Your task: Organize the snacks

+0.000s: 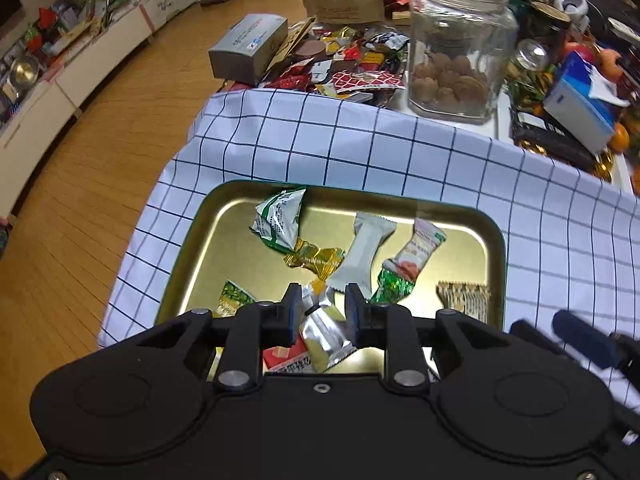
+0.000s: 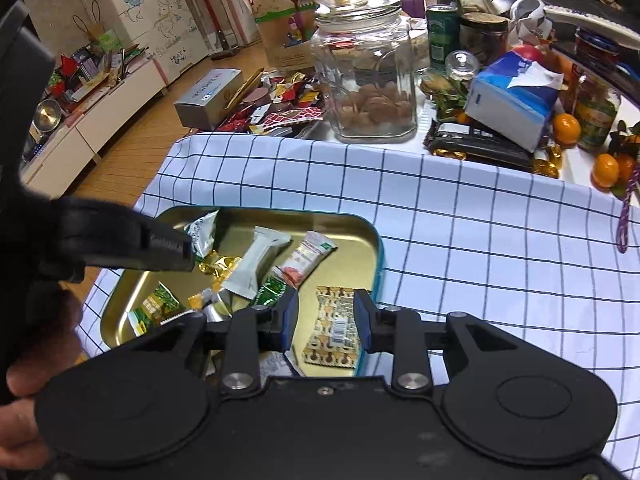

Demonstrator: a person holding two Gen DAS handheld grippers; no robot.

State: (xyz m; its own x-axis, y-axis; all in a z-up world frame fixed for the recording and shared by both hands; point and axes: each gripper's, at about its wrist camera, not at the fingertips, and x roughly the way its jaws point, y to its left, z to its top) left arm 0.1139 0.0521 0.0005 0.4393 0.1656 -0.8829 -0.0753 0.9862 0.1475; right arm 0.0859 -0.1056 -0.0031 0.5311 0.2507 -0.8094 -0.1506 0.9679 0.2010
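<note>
Over the left wrist camera, a gold metal tray point(image 1: 192, 256) with rounded corners sits on a white cloth with a dark grid point(image 1: 400, 152). I count about nine wrapped snacks in it. The left gripper point(image 1: 323, 300) hangs above the tray's near side, jaws partly spread around a crinkled silver packet point(image 1: 324, 332); whether the pads press on it I cannot tell. At one o'clock stands a glass jar point(image 1: 460, 40) of round brown cookies, and a wood floor lies at nine o'clock.

From the right wrist camera, the right gripper point(image 2: 326, 312) hovers with jaws apart over a flat patterned brown packet point(image 2: 334, 332) at the tray's four o'clock corner. Three oranges sit at two o'clock.
</note>
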